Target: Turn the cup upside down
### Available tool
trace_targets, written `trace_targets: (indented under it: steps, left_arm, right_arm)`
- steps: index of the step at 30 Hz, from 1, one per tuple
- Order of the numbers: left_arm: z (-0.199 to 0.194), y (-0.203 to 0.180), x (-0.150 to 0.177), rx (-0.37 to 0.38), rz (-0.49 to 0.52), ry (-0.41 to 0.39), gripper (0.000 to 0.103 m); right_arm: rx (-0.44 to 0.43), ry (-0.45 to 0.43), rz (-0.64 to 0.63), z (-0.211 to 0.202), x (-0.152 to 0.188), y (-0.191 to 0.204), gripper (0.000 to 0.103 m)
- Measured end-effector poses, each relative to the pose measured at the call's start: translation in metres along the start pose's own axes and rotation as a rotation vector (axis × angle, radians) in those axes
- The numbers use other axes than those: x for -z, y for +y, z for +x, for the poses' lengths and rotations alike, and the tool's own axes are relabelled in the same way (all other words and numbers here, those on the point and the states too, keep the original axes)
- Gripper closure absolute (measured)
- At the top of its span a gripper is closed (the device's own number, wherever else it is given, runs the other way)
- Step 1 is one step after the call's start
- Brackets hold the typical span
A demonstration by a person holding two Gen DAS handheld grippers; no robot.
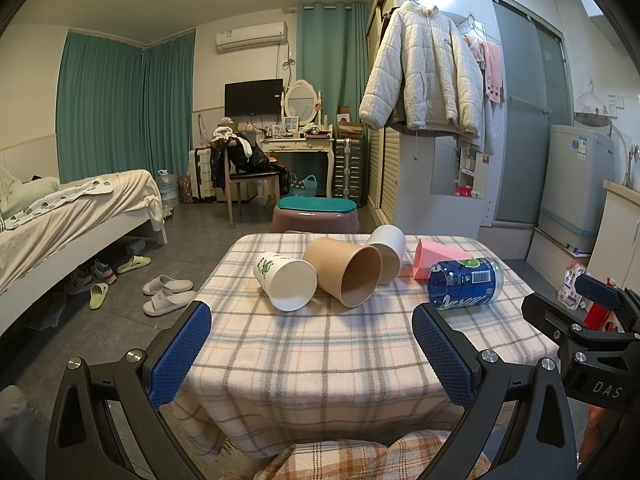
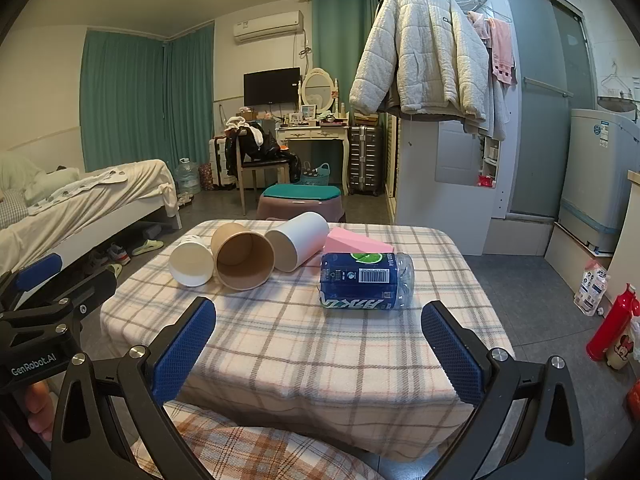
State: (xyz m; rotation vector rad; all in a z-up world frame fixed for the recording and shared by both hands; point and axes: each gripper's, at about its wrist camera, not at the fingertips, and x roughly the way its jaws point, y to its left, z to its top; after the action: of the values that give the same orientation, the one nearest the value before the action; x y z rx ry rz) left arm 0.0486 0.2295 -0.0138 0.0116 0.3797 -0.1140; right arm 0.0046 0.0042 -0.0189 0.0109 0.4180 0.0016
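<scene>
Three paper cups lie on their sides on the plaid-covered table, mouths toward me: a white cup with green print on the left, a brown kraft cup in the middle, and a plain white cup behind it on the right. My left gripper is open and empty, over the table's near edge, short of the cups. My right gripper is open and empty too, near the front edge.
A blue plastic bottle lies on its side at the right of the table, a pink box behind it. A stool stands beyond the table. A bed is at left, a red bottle on the floor at right.
</scene>
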Motion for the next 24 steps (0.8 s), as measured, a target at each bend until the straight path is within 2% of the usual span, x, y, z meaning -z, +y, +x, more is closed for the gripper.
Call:
trace_targets:
  steps: [24]
  left_arm:
    - [-0.0001, 0.0012, -0.0017, 0.000, -0.001, 0.002, 0.000]
  right_arm:
    - [-0.005, 0.004, -0.010, 0.0010, -0.0026, 0.0057, 0.000]
